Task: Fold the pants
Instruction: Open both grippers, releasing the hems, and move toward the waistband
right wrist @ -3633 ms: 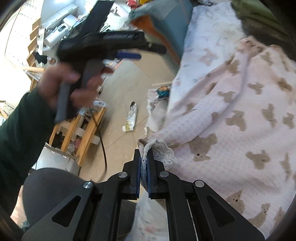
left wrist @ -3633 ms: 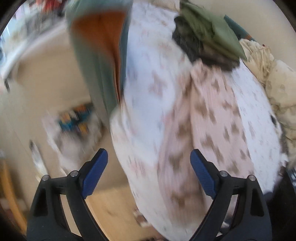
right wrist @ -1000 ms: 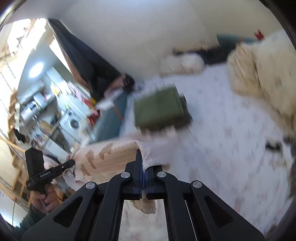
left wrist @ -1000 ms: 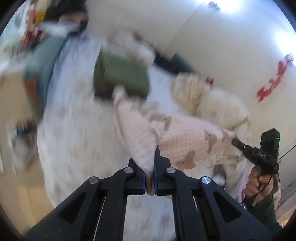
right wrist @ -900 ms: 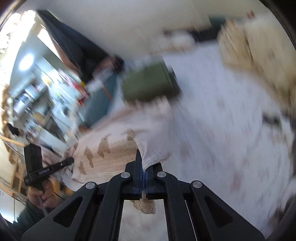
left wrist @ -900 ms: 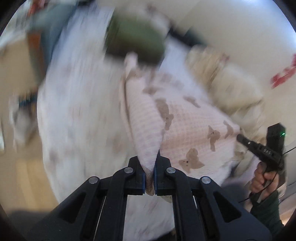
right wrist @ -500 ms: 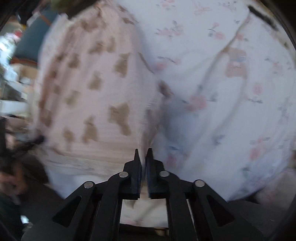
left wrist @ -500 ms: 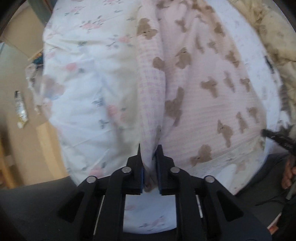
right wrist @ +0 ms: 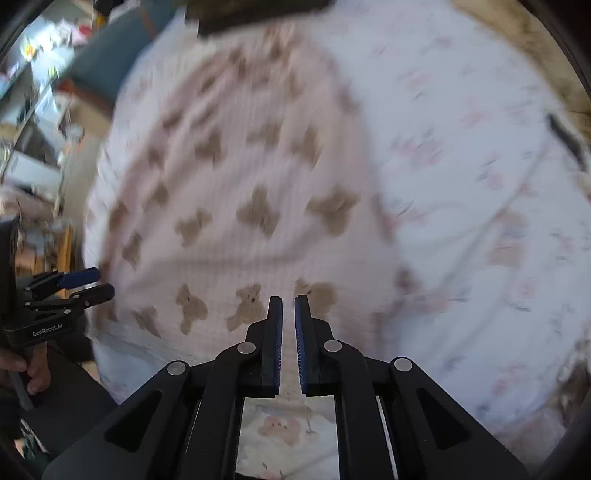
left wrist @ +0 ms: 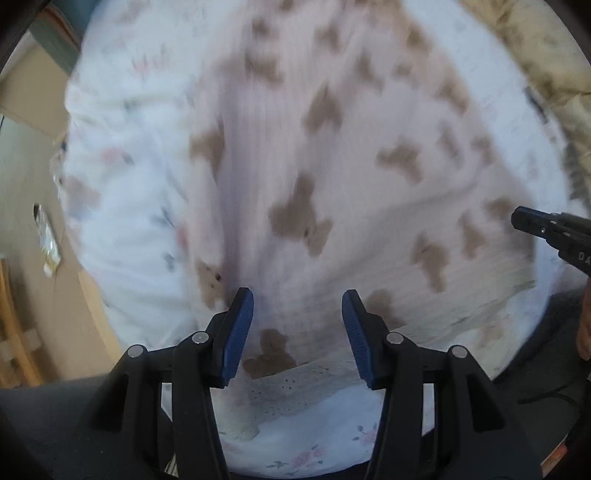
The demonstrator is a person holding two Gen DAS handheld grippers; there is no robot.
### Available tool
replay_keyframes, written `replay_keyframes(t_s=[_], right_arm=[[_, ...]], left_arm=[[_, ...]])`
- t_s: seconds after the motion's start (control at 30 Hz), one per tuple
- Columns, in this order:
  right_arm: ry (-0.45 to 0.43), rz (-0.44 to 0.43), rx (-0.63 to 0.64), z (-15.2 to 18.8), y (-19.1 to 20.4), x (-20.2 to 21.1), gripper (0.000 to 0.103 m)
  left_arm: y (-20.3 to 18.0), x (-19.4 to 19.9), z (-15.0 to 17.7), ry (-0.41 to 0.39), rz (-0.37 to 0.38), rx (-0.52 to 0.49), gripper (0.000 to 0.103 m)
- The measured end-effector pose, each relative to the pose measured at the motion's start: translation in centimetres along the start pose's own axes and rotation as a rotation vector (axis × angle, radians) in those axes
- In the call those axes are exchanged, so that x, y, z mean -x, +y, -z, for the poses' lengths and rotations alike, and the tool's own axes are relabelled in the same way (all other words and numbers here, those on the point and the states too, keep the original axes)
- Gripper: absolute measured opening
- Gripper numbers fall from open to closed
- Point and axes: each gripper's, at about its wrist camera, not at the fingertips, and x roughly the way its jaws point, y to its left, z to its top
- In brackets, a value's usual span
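The pink pants with brown bear print (left wrist: 332,177) lie spread flat on the white floral bedsheet (left wrist: 122,184); they also show in the right wrist view (right wrist: 240,192). Their lace-trimmed edge (left wrist: 295,380) lies nearest me. My left gripper (left wrist: 297,328) is open and empty just above that near edge. My right gripper (right wrist: 289,332) has its jaws a small gap apart with nothing between them, over the near right corner of the pants. Each gripper shows in the other's view: the left gripper (right wrist: 83,284) and the right gripper (left wrist: 546,229).
A cream fluffy blanket (left wrist: 535,48) lies at the bed's far right. Dark folded clothes (right wrist: 255,11) sit beyond the pants. The floor (left wrist: 26,206) with litter is left of the bed, and a teal chair (right wrist: 110,44) stands at the far left.
Both grippers laid the pants down flat on the bed and let go. The left jaws opened wide; the right jaws parted slightly. Both views are blurred by motion.
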Motion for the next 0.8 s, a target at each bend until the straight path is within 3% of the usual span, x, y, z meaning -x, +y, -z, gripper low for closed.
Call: replay_keyframes(t_s=[0.13,0.2,0.27,0.37,0.43,0.47,0.53,0.6,0.7,0.8], right_arm=[[0.116,0.357,-0.015,1.1,-3.2,-3.8,0.006],[0.145,0.402,-0.07,1.6,-5.1,-3.8,0.007],[0.159,0.347,-0.13,1.7,-6.4,-2.9,0.007],[0.029,0.351,-0.116,1.0,-5.5,0.5,0.009],[-0.097,0.251,-0.103,0.3,-4.1,3.1,0.01],[-0.136,0.148,-0.098,-0.1,-3.3,3.8,0.01],[-0.099,-0.002,-0.089,-0.7,-1.9,2.6,0.01],[-0.015,-0.068,-0.066,-0.6,-0.6,0.1,0.01],[0.183,0.053,-0.02,0.4,0.5,-5.1,0.01],[0.224,0.046,-0.039,0.6,-0.1,-6.3,0.007]], left_arm=[[1.3,-1.2,0.6,0.04,-0.108,0.026,0.046],[2.4,-0.6,0.8,0.031,-0.101,0.079,0.046],[2.9,0.3,1.1,0.0,-0.101,0.111,0.046],[2.7,2.7,1.2,-0.104,-0.022,0.134,0.048],[1.3,3.0,0.0,-0.139,-0.006,0.097,0.051],[0.7,2.8,-0.3,-0.143,-0.016,0.073,0.052],[-0.3,1.4,-0.8,-0.096,-0.026,0.038,0.052],[-1.1,-0.4,-1.2,-0.028,-0.038,0.029,0.052],[-1.4,-2.4,-0.7,0.057,-0.08,0.024,0.054],[-1.9,-1.3,-1.0,0.046,-0.056,0.023,0.055]])
